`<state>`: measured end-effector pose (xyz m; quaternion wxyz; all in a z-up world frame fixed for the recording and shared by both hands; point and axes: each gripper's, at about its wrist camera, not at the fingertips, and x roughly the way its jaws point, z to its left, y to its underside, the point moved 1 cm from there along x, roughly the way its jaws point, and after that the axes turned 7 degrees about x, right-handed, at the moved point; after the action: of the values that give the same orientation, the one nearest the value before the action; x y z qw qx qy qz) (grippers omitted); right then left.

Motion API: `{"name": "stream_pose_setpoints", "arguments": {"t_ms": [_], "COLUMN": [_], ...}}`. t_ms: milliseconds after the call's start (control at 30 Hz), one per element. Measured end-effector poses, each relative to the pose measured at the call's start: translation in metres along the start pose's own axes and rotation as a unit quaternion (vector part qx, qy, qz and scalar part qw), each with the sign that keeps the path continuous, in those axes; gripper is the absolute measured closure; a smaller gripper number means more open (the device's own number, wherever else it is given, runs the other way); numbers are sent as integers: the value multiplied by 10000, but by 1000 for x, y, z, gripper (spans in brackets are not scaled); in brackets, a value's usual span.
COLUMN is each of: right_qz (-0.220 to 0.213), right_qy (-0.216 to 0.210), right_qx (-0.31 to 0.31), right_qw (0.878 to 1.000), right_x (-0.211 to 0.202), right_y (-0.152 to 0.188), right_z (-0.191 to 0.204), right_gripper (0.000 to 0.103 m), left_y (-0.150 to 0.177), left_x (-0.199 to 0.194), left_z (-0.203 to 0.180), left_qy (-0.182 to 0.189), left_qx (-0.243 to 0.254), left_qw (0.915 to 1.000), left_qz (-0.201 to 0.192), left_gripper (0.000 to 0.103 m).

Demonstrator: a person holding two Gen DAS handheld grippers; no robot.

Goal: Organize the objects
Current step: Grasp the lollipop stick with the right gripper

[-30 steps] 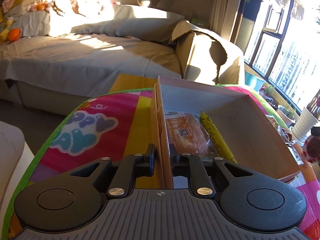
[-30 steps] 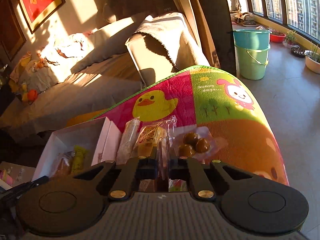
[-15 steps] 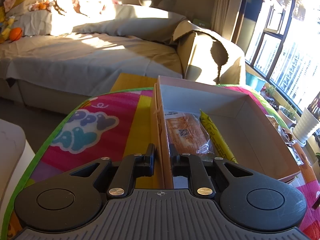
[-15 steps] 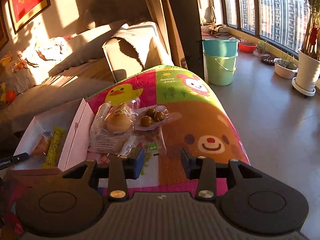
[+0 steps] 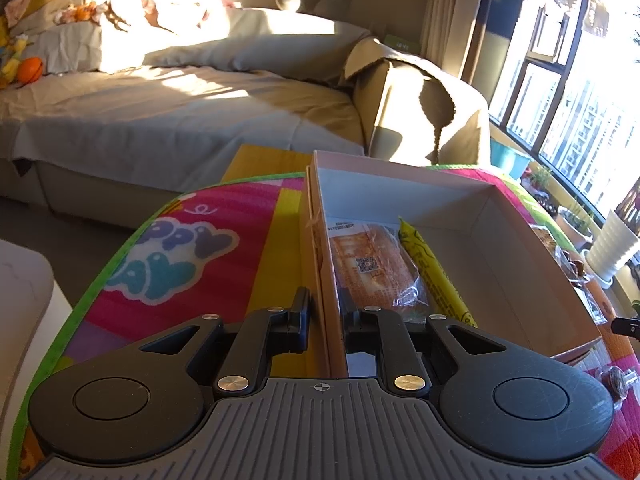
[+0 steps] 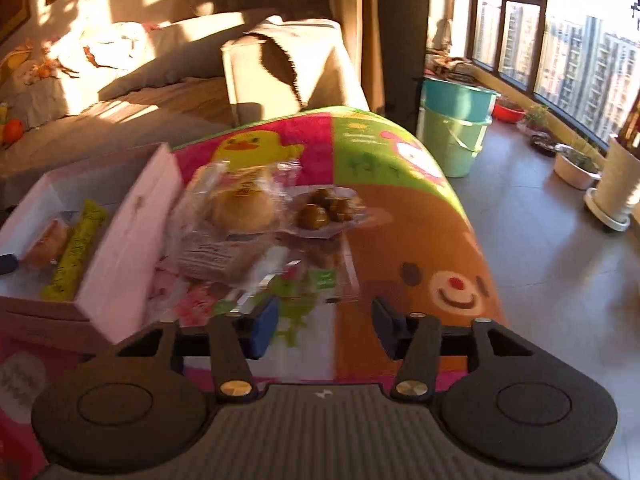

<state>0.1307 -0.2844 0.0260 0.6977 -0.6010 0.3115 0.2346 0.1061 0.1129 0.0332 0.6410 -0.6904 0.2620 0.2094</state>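
Note:
In the left wrist view my left gripper (image 5: 325, 316) is shut on the near left wall of the pink cardboard box (image 5: 316, 240). An orange bread packet (image 5: 372, 264) and a yellow stick packet (image 5: 432, 276) lie inside the box. In the right wrist view the box (image 6: 132, 232) stands at the left. A wrapped bun (image 6: 244, 208), a packet of brown balls (image 6: 324, 210) and a clear packet with a green label (image 6: 316, 280) lie on the mat beside it. My right gripper (image 6: 325, 328) hovers just short of these. Its jaws are closing, and the pads press on nothing.
The colourful play mat (image 6: 420, 240) covers the table, which drops off at the right. Behind stands a sofa (image 5: 160, 120). Two stacked buckets (image 6: 456, 128) and plant pots (image 6: 576, 164) stand on the tiled floor by the window.
The right gripper, shut a second ago among the packets, opened and drew back, then sank toward the snacks with its view tilted down. The left gripper and box stayed still.

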Motion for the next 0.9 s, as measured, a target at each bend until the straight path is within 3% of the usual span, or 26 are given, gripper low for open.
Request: {"name": "stream_pose_setpoints", "arguments": {"t_ms": [100,167,400,467,533,667,700,900], "right_qz": [275,336,540,650,726,756,741,396], "right_qy": [298,244,-19,-196,-416,-832,-871,-668], "right_qx": [322,373,159,176,111,-189,-235,-302], "right_qw": [9987,9984,9984,9975,9964,9935,9932,9965], "right_x": [8,1,-38,-49,-58,-66,-66,-68], "right_y": [6,16,53,62,73,90,94,106], "right_z": [-32,-40,-21,-11,1,27,31,45], "right_gripper": [63,62,55,47,30,11,2,0], "left_y": [0,0,-1,-1,-1,-1,-1,0], "left_x": [0,0,0,0,0,0,0,1], "left_z": [0,0,0,0,0,0,0,1], "left_qy": [6,7,20,22,25,38,40,59], "left_qx": [-7,-18,-50,-62,-71,-82,-82,-94], "left_qw": [10000,10000,10000,10000,10000,10000,10000,9999], "left_qz": [-3,-6,-11,-13,-16,-19,-18,-22], "left_gripper": [86,86,86,86,86,86,86,85]}}
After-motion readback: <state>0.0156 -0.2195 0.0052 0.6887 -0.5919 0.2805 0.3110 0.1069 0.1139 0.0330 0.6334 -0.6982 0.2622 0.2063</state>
